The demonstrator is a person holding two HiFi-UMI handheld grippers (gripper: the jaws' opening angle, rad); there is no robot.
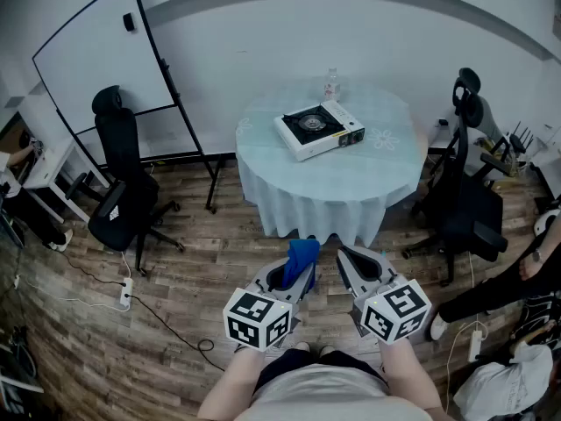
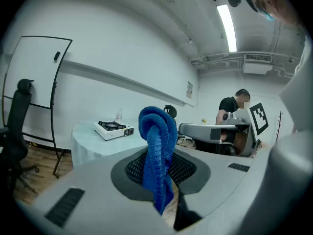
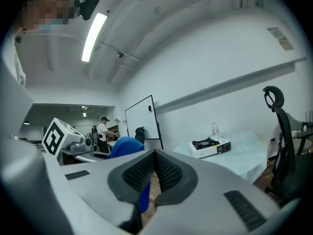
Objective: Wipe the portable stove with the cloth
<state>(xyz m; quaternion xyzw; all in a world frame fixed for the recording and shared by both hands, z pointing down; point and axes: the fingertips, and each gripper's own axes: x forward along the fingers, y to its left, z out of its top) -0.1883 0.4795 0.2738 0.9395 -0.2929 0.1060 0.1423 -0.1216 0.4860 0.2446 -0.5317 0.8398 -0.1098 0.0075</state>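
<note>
A white portable stove point(image 1: 319, 129) with a black burner sits on the round table point(image 1: 351, 178) some way ahead of me; it also shows small in the left gripper view point(image 2: 114, 129) and the right gripper view point(image 3: 210, 146). My left gripper point(image 1: 296, 270) is shut on a blue cloth point(image 1: 301, 260), which stands bunched up between its jaws point(image 2: 157, 151). My right gripper point(image 1: 352, 266) is shut with nothing in it, held beside the left one over the wooden floor. The cloth's top point(image 3: 125, 146) peeks past the right gripper's jaws.
A plastic bottle point(image 1: 331, 85) stands behind the stove. Black office chairs stand left point(image 1: 123, 182) and right point(image 1: 465, 191) of the table, a whiteboard point(image 1: 96, 60) at the back left. Cables and a power strip point(image 1: 127, 292) lie on the floor. A person point(image 2: 234, 112) is at a desk.
</note>
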